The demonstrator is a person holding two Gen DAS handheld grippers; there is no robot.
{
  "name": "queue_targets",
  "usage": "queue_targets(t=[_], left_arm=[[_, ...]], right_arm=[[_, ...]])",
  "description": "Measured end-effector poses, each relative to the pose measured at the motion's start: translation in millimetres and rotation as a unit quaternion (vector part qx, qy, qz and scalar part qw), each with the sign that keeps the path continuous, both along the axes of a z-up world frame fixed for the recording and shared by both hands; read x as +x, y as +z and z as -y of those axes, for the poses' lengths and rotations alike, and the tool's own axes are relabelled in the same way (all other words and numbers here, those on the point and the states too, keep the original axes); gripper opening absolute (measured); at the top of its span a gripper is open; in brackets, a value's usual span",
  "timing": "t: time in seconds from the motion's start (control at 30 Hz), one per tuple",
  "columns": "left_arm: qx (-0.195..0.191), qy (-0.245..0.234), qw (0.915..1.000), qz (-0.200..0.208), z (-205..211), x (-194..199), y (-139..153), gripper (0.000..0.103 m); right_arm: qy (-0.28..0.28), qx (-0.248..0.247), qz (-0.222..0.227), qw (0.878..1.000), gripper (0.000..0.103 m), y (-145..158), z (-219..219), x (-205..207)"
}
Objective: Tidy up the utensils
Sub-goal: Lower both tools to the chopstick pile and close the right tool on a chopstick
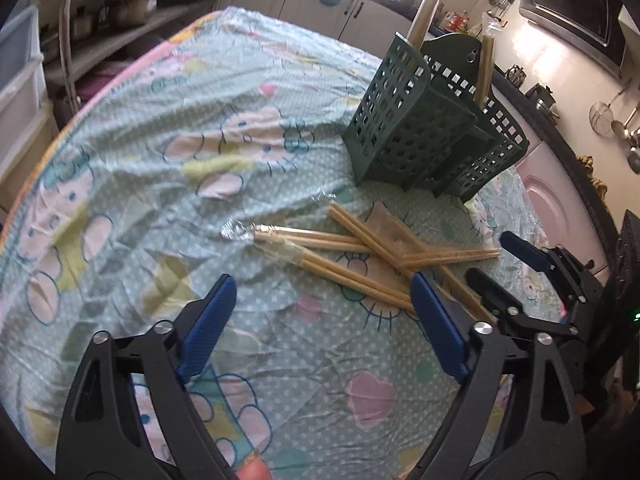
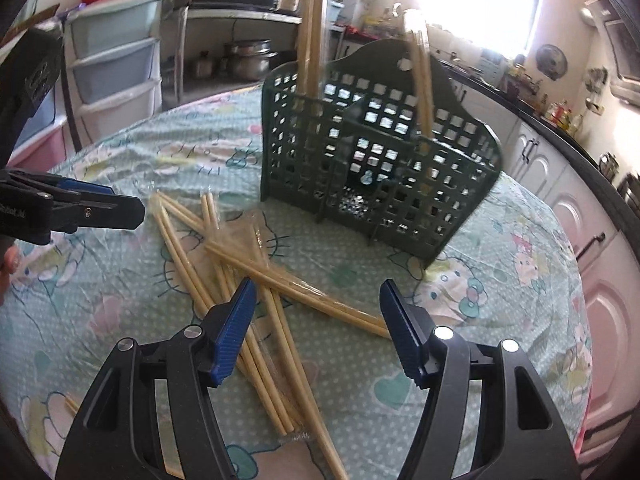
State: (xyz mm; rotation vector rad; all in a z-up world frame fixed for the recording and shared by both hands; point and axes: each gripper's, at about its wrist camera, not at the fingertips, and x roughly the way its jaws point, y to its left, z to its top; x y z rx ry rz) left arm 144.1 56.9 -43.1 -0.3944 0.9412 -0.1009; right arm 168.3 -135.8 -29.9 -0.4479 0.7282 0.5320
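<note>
Several wrapped pairs of wooden chopsticks lie crossed on the patterned tablecloth in front of a dark green perforated utensil holder. Two more wrapped pairs stand upright in the holder. My left gripper hovers open over the near end of the pile, nothing between its blue pads. My right gripper is open above the pile, one chopstick pair running under the gap, untouched. In the left wrist view the right gripper shows at the right; in the right wrist view the left gripper enters from the left.
The table is round and covered by a wrinkled cartoon cloth under clear plastic. Kitchen counters, cabinets and pots ring it. Plastic drawers stand behind on the left of the right wrist view. A fingertip shows at the bottom edge.
</note>
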Motion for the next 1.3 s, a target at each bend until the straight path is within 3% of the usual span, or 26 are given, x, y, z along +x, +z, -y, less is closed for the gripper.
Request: queue_targets(t=[0.3,0.6,0.7,0.87,1.07,1.3], left_arm=[[-0.086,0.008,0.9956,-0.037,-6,13,-17,0.061],[-0.122,0.040,0.9902,-0.055,-19,31,-26,0.049],[-0.123,0.046,0.9896,-0.058,-23,34,-27,0.042],[-0.119,0.058,0.9892,-0.062,-31,35,-31,0.022],[-0.141,0.062,0.9862,-0.060,-42,34,-35,0.017],[-0.174,0.063,0.9814,-0.051,-52,30,-38,0.012]], right_arm=[[0.061,-0.062,0.011,0.996,0.062,-13,-29,7],[0.094,-0.071,0.027,0.993,0.058,-17,-52,14],[0.100,-0.063,0.020,0.993,0.053,-18,-58,20],[0.105,-0.038,-0.011,0.994,0.030,-17,-63,30],[0.084,-0.007,-0.037,0.996,0.001,-17,-60,43],[0.071,0.009,-0.058,0.996,0.001,-13,-45,51]])
